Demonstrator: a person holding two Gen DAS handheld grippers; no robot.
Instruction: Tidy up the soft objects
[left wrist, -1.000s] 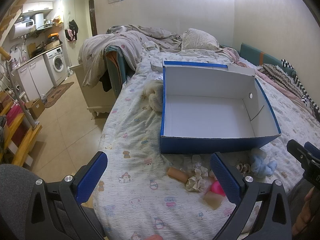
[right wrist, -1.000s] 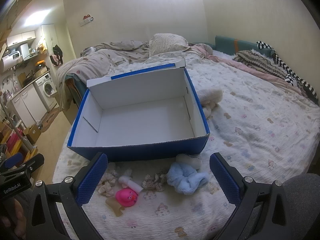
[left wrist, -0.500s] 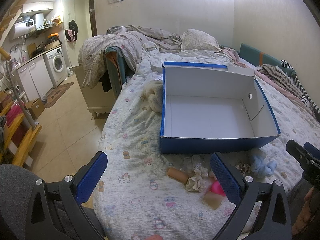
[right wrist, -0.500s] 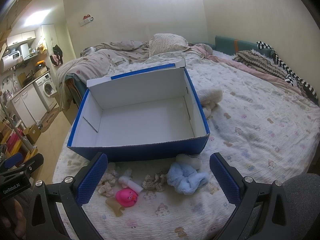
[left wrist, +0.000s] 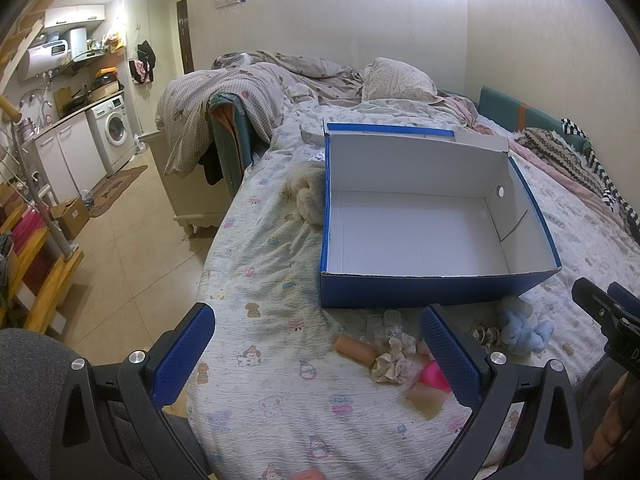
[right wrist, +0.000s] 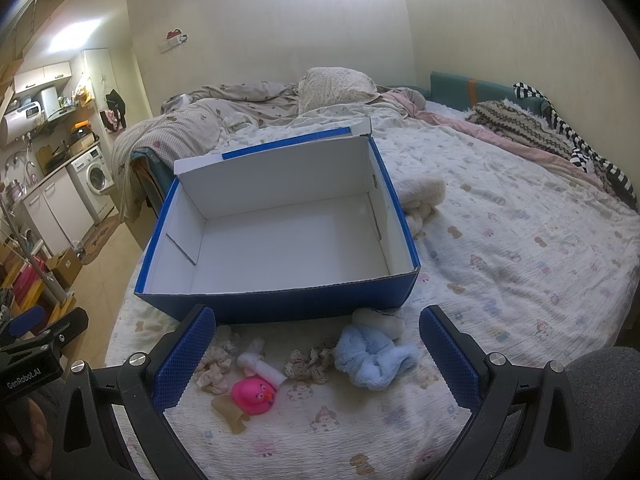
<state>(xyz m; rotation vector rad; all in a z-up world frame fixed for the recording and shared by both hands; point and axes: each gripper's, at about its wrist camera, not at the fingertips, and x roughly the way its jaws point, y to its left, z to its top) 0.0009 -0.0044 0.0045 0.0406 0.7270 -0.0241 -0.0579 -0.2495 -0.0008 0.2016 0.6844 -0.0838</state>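
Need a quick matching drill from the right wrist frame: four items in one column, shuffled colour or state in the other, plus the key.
Items:
1. box
2. toy duck
3. plush cloth
4. right hand-held gripper

Descriptions:
A. light blue, crumpled on the sheet near the box's front wall
B. open, holding nothing
C. blue outside, white inside, nothing in it
D. bright pink, lying on the sheet in front of the box

Pairs: 1-C, 2-D, 3-A, 4-B
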